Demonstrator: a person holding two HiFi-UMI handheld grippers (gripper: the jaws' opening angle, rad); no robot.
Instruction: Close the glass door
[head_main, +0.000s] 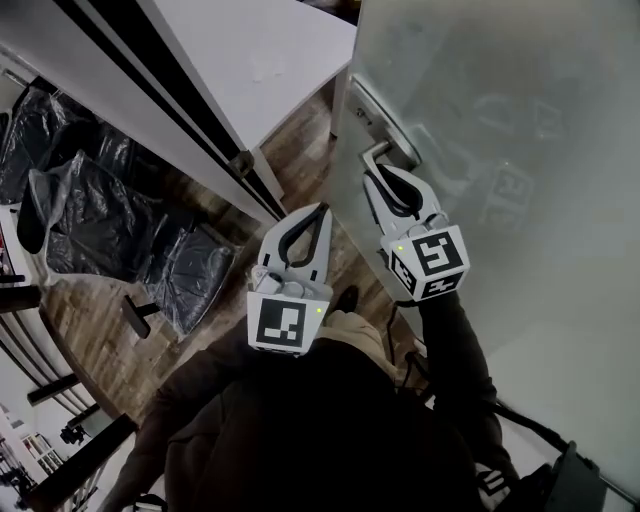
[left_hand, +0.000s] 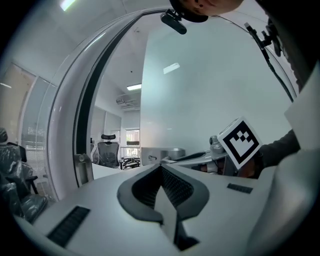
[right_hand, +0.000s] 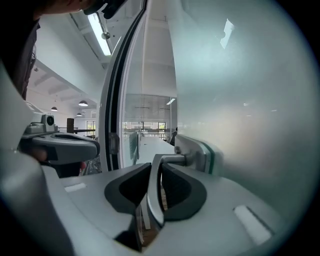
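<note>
My right fingers (right_hand: 182, 187) clamp the handle (right_hand: 154, 200) (left fingers (left_hand: 175, 186) pressed together, empty), but a crooked swing could slip it free before the door (head_main: 500, 120) latches.

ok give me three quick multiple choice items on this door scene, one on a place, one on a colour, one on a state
1. Where is the door handle?
A. between the right claw's jaws
B. between the left claw's jaws
C. free of both claws

2. What colour are the wrapped chairs?
A. red
B. black
C. white

3. How is the left claw?
A. wide open
B. shut on the handle
C. shut, holding nothing

Answers:
1 A: the right gripper view shows the lever clamped between its jaws.
2 B: the head view shows them black under clear wrap.
3 C: the left gripper view shows its jaws meeting with nothing between them.
</note>
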